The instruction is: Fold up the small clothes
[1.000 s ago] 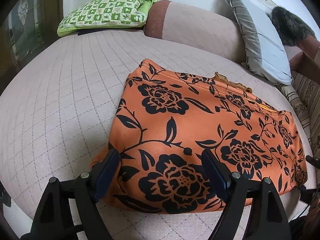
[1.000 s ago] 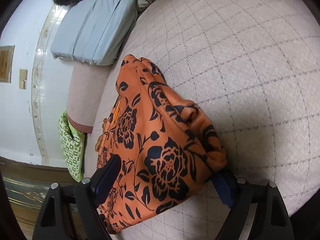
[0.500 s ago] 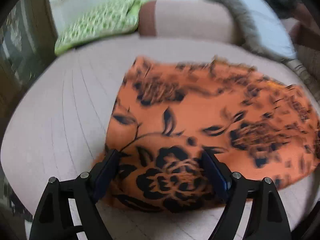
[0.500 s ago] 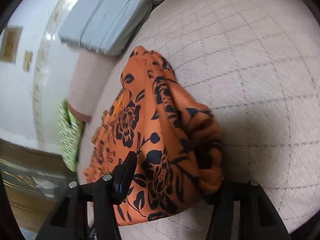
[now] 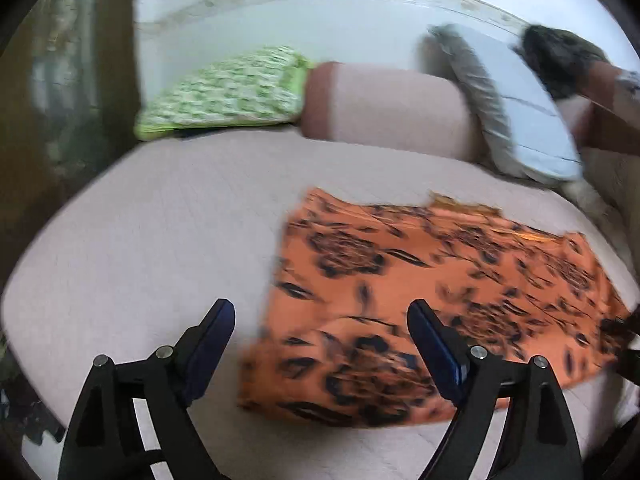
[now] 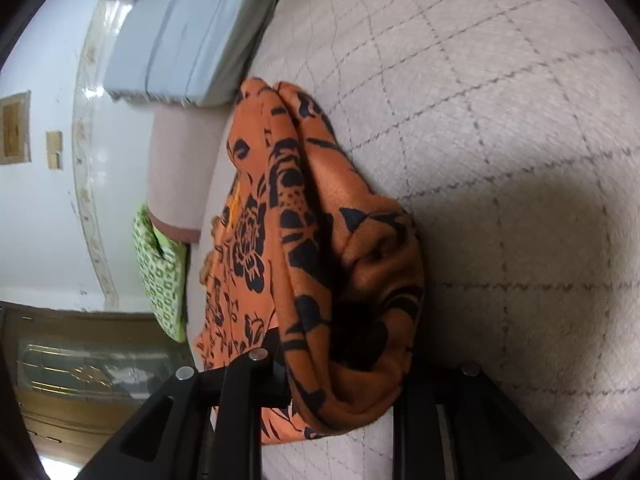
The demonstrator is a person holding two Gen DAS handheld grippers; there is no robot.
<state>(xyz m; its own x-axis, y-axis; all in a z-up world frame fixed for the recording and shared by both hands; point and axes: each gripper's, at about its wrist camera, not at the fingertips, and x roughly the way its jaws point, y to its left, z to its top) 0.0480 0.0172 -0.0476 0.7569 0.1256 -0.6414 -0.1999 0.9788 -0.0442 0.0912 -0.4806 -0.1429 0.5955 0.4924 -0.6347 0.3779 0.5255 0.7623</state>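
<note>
1. Orange garment w/ black floral print (image 5: 440,280) lies folded on the quilted pinkish bed cover (image 5: 160,240), toward the right half of the left wrist view; that view is motion-blurred
2. In the right wrist view the same garment (image 6: 320,240) shows as a thick multi-layer bundle, its rounded folded end bunched up betw the fingers at the bottom of the pic
3. Right gripper (image 6: 340,376): jaws have just been closing, now clamped on the garment's folded end; cloth bulges out betw and above the black finger arms, pads themselves hidden by fabric
4. Left gripper (image 5: 320,344): jaws have just been opening a bit, now spread wide, nothing pinched
5. Left grip's left finger (image 5: 208,344) sits over bare bed cover, clear of the cloth; its right finger (image 5: 436,352) is over the garment's near corner, and contact can't be told through the blur
6. Garment's near-left corner falls betw the two left fingers, lying loose on the cover
7. Behind: green-and-white patterned pillow (image 5: 224,92) at the far left edge of the bed, pink bolster (image 5: 384,108) just beside it, grey cushion (image 5: 520,120) leaning to the right, dark furry item (image 5: 560,56) above that
8. Right wrist view: grey cushion (image 6: 188,40) top, green pillow (image 6: 160,272) left, white wall (image 6: 40,220) behind
</note>
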